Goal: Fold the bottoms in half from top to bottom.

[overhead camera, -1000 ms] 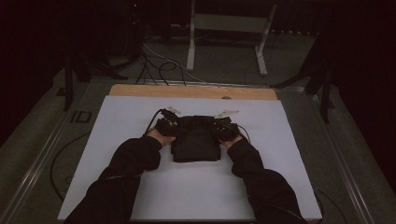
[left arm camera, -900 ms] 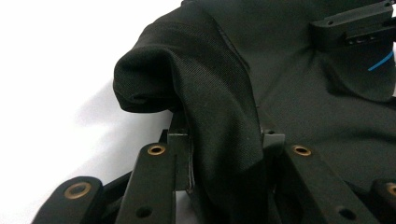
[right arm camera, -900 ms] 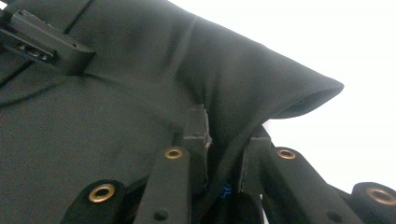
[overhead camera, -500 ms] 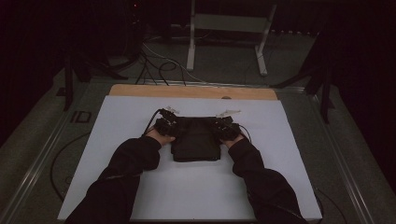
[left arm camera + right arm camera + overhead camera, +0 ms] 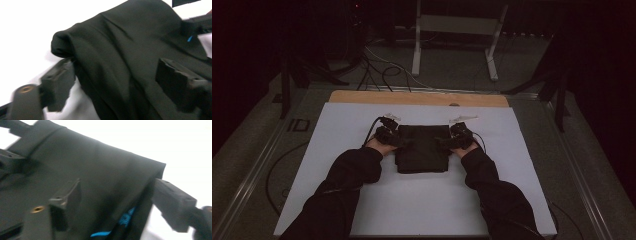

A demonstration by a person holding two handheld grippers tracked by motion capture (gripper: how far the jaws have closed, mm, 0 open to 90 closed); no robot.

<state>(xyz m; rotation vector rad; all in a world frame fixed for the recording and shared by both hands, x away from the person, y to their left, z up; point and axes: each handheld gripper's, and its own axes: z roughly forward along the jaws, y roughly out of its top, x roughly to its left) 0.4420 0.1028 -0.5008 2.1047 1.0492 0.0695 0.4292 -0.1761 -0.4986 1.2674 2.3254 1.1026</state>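
Left gripper (image 5: 115, 82): jaws stand wide, one below the fold at the garment's edge, one on top; no pinch is made. Right gripper (image 5: 117, 202): jaws likewise wide, straddling the opposite edge, where blue print shows between layers. The black garment (image 5: 422, 148) lies folded into a compact rectangle at the centre of the white table (image 5: 337, 135), grippers at its 9 and 3 o'clock. Judgement: folding is well advanced; a final fold or squaring-up appears outstanding.

Folded cloth (image 5: 422, 149) lies mid-table (image 5: 512, 200). Left gripper (image 5: 388, 134) at its left edge, right gripper (image 5: 460, 136) at its right edge. Metal stand (image 5: 454, 30) on floor beyond table's far end.
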